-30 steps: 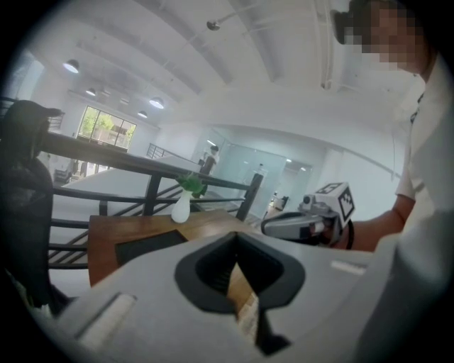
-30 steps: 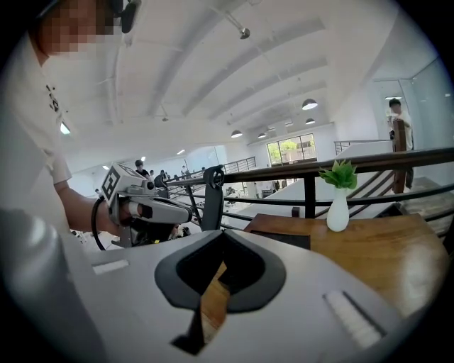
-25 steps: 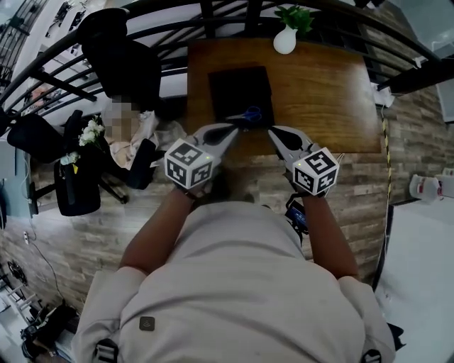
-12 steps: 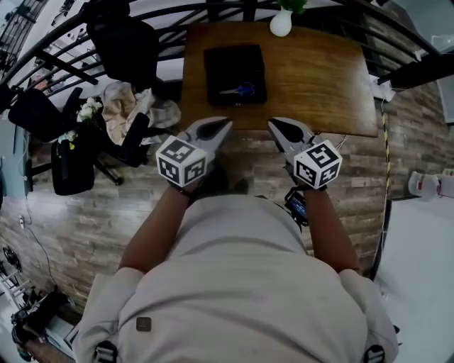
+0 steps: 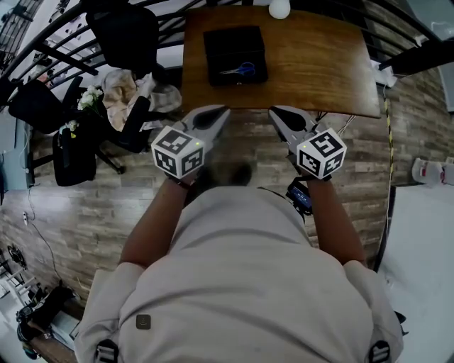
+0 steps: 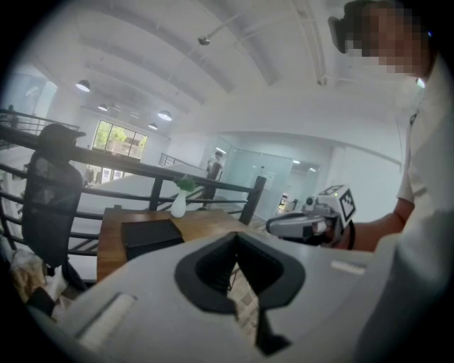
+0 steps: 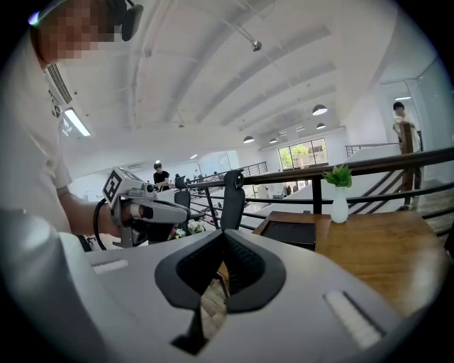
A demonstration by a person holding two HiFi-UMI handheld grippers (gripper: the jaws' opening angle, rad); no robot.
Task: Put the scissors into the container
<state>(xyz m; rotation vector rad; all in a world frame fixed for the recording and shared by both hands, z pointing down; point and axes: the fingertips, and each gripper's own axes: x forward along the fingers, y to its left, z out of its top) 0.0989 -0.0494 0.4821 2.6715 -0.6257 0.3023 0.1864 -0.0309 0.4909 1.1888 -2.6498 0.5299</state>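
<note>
Jaws are pressed together, empty, on left gripper point(image 5: 221, 112) and right gripper point(image 5: 275, 112); scissors point(image 5: 240, 69) are seen inside the container point(image 5: 216, 42), well ahead on the counter point(image 5: 319, 64). It could likely be knocked only by a careless reach.

Right of the container point(image 5: 220, 46), the surface point(image 5: 319, 64) lies bare; a vase point(image 5: 279, 7) and a railing point(image 7: 369, 166) close its far edge.
</note>
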